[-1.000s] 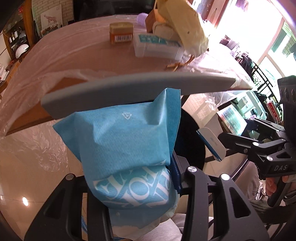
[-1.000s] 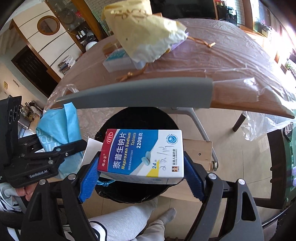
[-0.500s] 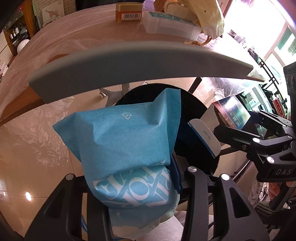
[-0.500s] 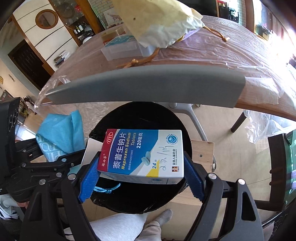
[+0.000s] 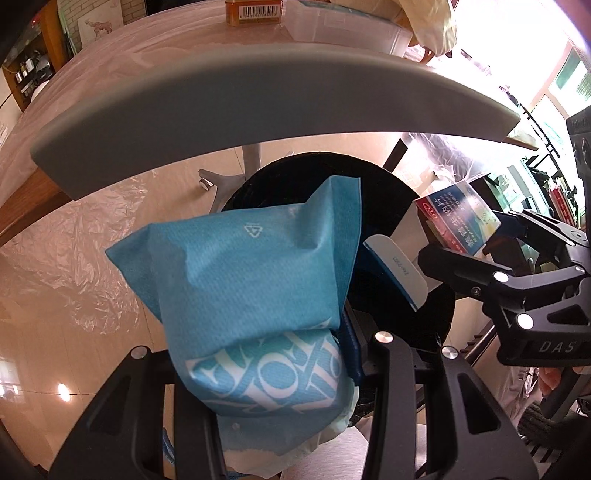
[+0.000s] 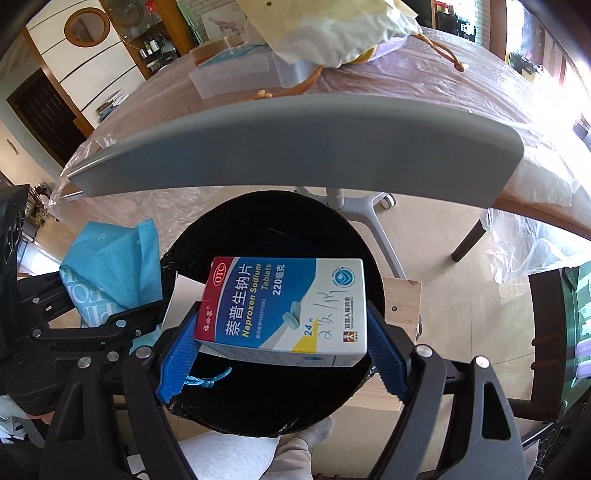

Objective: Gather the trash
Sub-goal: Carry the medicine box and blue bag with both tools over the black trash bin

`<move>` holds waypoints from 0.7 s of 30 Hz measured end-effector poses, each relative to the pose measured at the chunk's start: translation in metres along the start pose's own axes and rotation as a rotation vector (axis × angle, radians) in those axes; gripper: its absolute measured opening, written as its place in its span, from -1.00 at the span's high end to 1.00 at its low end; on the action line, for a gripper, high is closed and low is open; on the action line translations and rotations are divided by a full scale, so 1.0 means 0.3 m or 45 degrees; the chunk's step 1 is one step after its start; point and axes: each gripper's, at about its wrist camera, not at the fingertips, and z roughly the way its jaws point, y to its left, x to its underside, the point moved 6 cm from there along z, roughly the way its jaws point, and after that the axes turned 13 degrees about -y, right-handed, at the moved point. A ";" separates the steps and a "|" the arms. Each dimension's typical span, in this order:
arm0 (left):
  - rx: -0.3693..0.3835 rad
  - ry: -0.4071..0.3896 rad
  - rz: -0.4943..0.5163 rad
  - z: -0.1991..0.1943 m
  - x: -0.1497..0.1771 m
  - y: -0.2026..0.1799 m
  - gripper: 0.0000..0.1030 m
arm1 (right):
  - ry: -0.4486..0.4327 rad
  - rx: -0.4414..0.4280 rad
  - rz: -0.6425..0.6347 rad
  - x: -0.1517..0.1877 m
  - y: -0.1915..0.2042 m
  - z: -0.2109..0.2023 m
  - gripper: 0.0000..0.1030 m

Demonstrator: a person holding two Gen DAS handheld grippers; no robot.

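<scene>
My left gripper (image 5: 258,373) is shut on a blue tissue pack (image 5: 251,295) and holds it over the near left rim of a black-lined trash bin (image 5: 439,314). My right gripper (image 6: 282,350) is shut on a white, blue and red medicine box (image 6: 284,314) and holds it right above the open bin (image 6: 258,417). The box also shows at the right of the left wrist view (image 5: 458,221). The tissue pack shows at the left of the right wrist view (image 6: 110,266).
A grey chair back (image 6: 295,147) arcs just beyond the bin. Behind it stands a plastic-covered wooden table (image 6: 443,81) with a clear container (image 6: 236,70), a yellow bag (image 6: 325,29) and a small jar (image 5: 255,11). A wooden board (image 6: 402,295) lies under the bin.
Both grippers have lowered and moved forward past the table edge, so the bin now lies directly beneath the medicine box. Both still hold their items.
</scene>
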 end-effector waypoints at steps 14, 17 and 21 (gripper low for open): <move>0.002 0.021 0.028 0.032 -0.006 0.001 0.16 | 0.002 0.068 0.015 -0.003 0.000 0.033 -0.57; 0.002 0.024 0.030 0.037 -0.005 -0.003 0.16 | 0.005 0.072 0.015 -0.004 0.007 0.040 -0.56; 0.001 0.026 0.036 0.041 -0.009 -0.002 0.16 | 0.007 0.081 0.015 -0.004 0.022 0.047 -0.57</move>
